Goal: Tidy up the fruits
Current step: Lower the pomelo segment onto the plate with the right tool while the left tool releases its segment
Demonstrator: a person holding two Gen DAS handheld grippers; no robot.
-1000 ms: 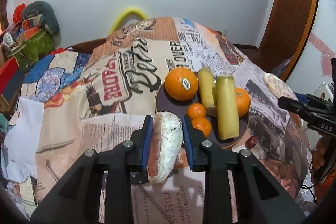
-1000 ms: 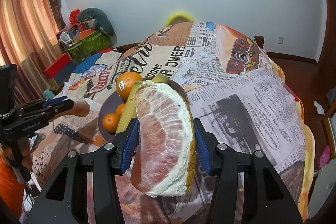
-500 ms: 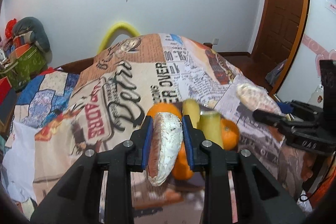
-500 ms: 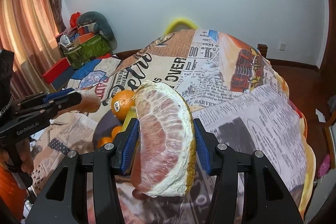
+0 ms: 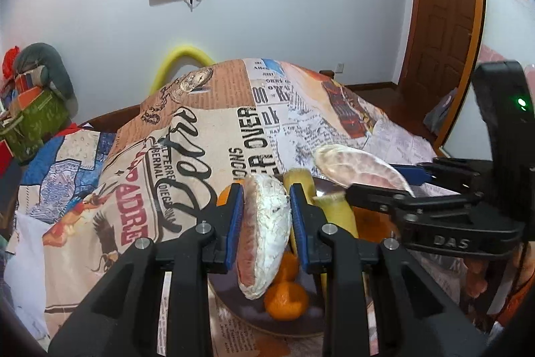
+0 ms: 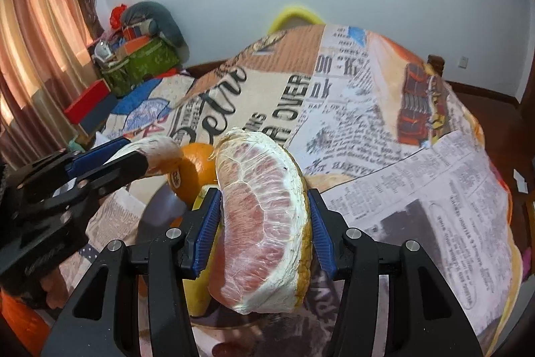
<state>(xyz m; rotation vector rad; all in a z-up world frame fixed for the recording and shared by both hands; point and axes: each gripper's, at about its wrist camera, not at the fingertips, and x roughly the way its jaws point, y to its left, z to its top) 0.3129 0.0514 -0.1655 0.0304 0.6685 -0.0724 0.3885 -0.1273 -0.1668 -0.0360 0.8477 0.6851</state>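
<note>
My left gripper [image 5: 265,223] is shut on a pomelo wedge [image 5: 264,236], held above the dark plate [image 5: 240,306]. The plate holds small mandarins [image 5: 286,298], bananas [image 5: 336,209] and a big orange [image 6: 195,171]. My right gripper [image 6: 264,230] is shut on a larger pink pomelo wedge [image 6: 264,223], also over the plate. In the left wrist view the right gripper [image 5: 381,181] comes in from the right with its wedge [image 5: 361,169]. In the right wrist view the left gripper [image 6: 133,158] comes in from the left with its wedge [image 6: 157,148].
A newspaper-print cloth [image 5: 207,136] covers the table. Boxes and bags [image 6: 133,56] are piled at the far left by a curtain [image 6: 36,39]. A yellow hoop [image 5: 180,59] stands behind the table. A wooden door [image 5: 441,22] is at the right.
Both grippers have moved in over the plate, toward each other, each still holding its pomelo wedge. The fruits on the plate are now largely hidden behind the grippers.
</note>
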